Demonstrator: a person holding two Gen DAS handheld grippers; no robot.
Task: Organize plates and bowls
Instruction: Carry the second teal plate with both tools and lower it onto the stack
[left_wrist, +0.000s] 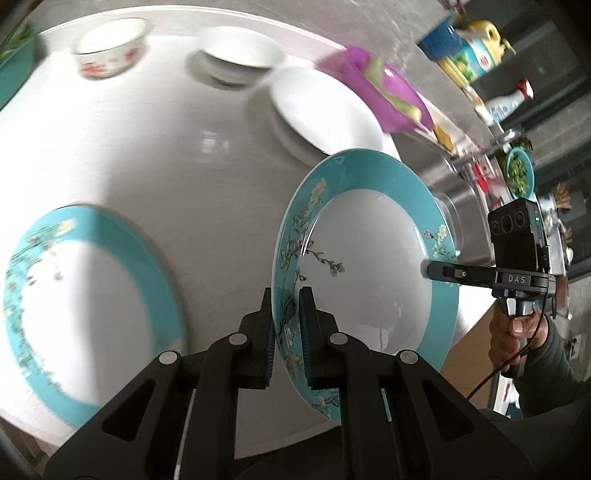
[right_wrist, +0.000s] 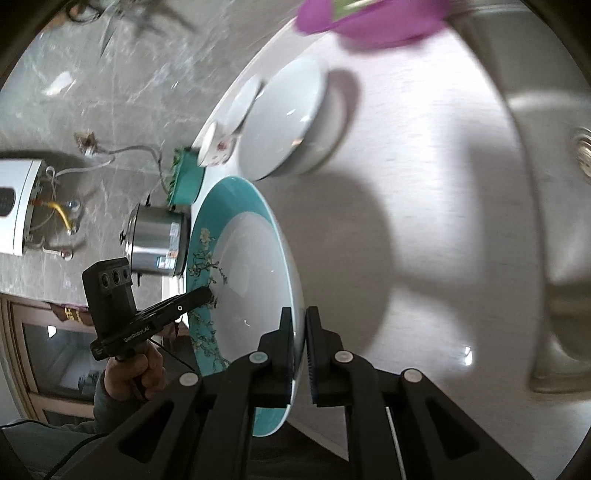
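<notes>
Carefully now: both the left hand-held gripper (left_wrist: 286, 325) and the right hand-held gripper (right_wrist: 300, 343) are clamped on opposite rims of the teal floral plate (left_wrist: 369, 280), carried tilted above the desk (left_wrist: 166, 147), so I'd level it before stacking it on the matching plate (left_wrist: 85, 306).

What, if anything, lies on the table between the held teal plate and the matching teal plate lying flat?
Nothing visible does. The held teal plate, clamped by the left gripper and right gripper, is separated from the flat teal plate only by bare white table.
</notes>
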